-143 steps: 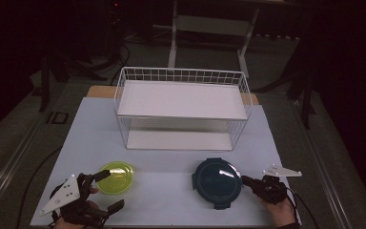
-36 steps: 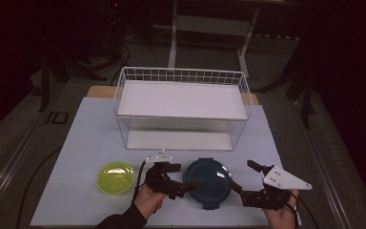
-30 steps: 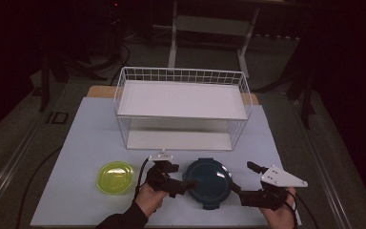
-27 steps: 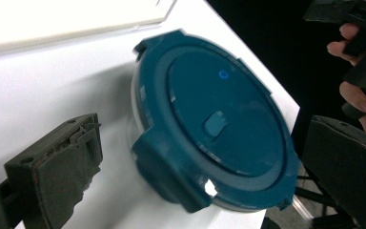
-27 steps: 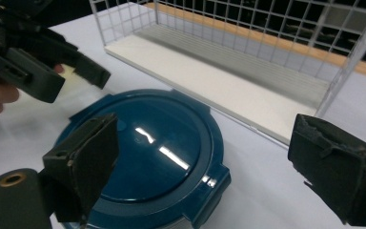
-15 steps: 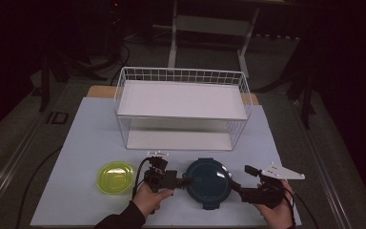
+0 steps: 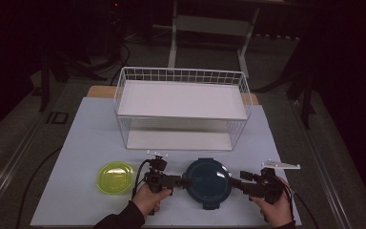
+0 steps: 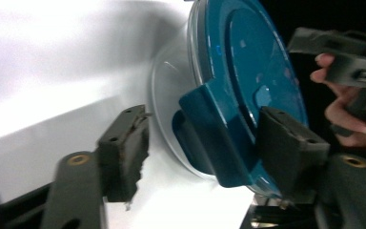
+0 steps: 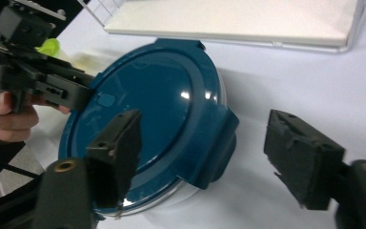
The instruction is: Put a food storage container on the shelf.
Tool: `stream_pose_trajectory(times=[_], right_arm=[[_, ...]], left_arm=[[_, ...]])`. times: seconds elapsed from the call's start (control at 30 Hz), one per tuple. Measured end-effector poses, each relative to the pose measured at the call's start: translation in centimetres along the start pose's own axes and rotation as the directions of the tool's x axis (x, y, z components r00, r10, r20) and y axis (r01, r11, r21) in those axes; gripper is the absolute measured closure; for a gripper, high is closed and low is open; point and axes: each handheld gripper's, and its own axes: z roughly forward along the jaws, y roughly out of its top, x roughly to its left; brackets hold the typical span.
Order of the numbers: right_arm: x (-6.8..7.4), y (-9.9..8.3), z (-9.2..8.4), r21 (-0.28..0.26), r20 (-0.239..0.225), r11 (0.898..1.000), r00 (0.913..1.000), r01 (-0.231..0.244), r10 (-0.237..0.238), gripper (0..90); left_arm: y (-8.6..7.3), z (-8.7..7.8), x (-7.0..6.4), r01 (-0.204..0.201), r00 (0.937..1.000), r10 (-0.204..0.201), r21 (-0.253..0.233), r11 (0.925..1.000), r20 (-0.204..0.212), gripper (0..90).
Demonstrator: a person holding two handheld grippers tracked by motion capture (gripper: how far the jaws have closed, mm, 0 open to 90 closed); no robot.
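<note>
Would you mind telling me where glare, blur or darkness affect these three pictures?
High view: dark surroundings, only the table lit. Left gripper view: tabletop overexposed at upper left, near black pads soft. Right gripper view: small glare spots on the blue lid, pads slightly blurred.

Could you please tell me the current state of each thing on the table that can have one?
Blue-lidded container: lid on, side clips down, standing flat on the table.
Left hand-held gripper: jaws just closing around one lid clip, one pad apparently touching it, the other clear.
Right hand-held gripper: jaws just closing, open around the opposite clip, not pressing.
Yellow lid: lying flat, untouched.
Wire rack: upright, both shelves bare.
</note>
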Motion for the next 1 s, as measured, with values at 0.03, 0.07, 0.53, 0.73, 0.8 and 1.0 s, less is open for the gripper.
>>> stream_pose_trajectory(times=[0.03,0.07,0.53,0.73,0.8,1.0], right_arm=[[-0.1,0.0,0.1,0.015,-0.008,1.000,0.9999,-0.011,0.011,33.0],[-0.2,0.1,0.2,0.026,-0.008,0.999,0.9997,-0.025,0.025,34.6],[-2.2,0.0,2.0,0.170,-0.096,0.961,0.9666,-0.219,0.238,40.3],[-2.9,-0.1,2.5,0.212,-0.129,0.930,0.9346,-0.300,0.331,43.2],[-3.1,-0.1,2.5,0.221,-0.138,0.921,0.9249,-0.320,0.354,44.0],[-4.4,-0.5,3.0,0.293,-0.218,0.845,0.8292,-0.447,0.515,52.1]], left_arm=[[0.0,0.0,0.0,0.009,0.9999,-0.009,-0.002,1.0000,0.007,38.7],[0.0,-0.1,0.0,0.011,0.9999,-0.011,0.000,0.9999,0.012,41.1],[0.0,0.1,1.0,0.119,0.9893,-0.121,0.034,0.9923,0.081,43.0],[0.0,0.4,1.4,0.162,0.9762,-0.169,0.063,0.9848,0.136,48.6],[0.0,0.4,1.4,0.160,0.9754,-0.168,0.063,0.9851,0.143,49.9],[0.1,0.5,1.7,0.156,0.9723,-0.167,0.079,0.9847,0.164,50.5]])
